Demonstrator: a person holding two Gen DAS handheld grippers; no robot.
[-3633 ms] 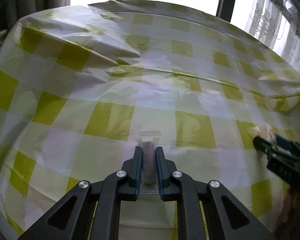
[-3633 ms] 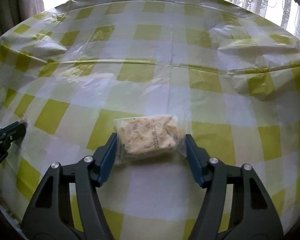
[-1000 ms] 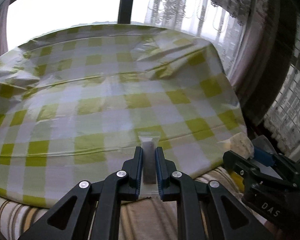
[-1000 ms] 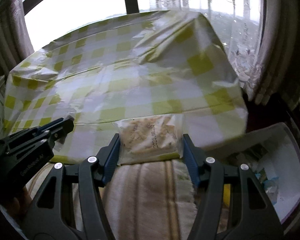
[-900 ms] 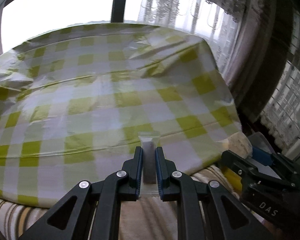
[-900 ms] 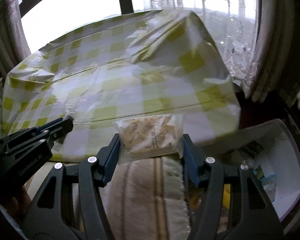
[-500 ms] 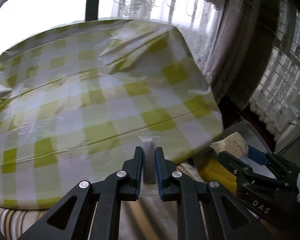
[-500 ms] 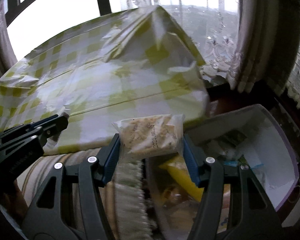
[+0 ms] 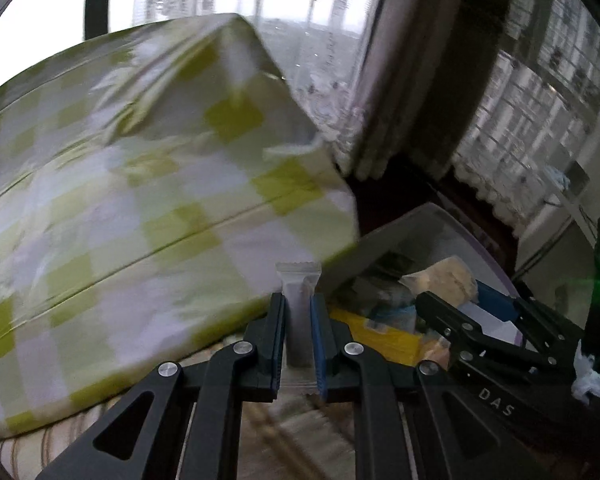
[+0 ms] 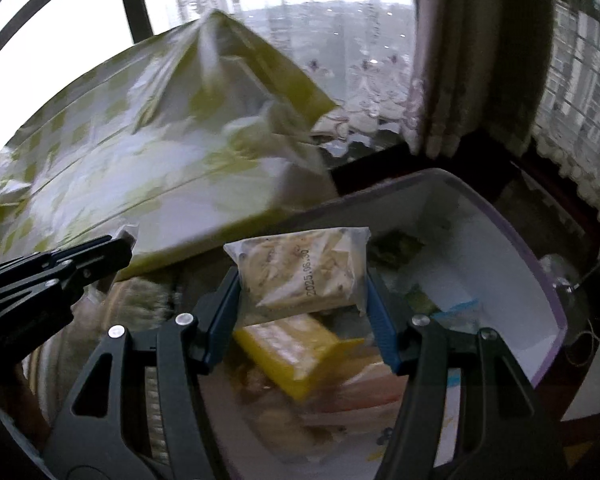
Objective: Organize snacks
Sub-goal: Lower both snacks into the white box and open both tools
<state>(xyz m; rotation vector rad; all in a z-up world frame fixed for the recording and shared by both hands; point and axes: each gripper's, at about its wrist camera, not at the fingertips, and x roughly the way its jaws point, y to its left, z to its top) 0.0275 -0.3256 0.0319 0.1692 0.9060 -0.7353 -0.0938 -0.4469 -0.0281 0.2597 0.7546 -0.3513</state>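
Clear plastic wraps both snacks on their way to the white bin (image 10: 500, 216), which sits on the floor just past the corner of the table. The left gripper (image 9: 298, 312) is pinched tight on a slim bar in a see-through wrapper (image 9: 298, 280), its tip poking up above the pads, hanging just short of the bin's near rim. The right gripper (image 10: 302, 300) holds a pale bag of snacks (image 10: 300, 268) across its width, jaws partly spread to fit it, and hangs above the bin's near end, over a yellow packet (image 10: 296, 350) and other wrappers already inside. To finish this step well, I would carry each hand fully over the bin's open middle, lower it close to the pile, and let go one at a time so nothing bounces out or lands on the rim. A glossy yellow-and-white checked cloth (image 9: 140, 200) covers the table beside the bin; behind the bin, lace curtains (image 10: 364, 80) hang in front of a bright window.
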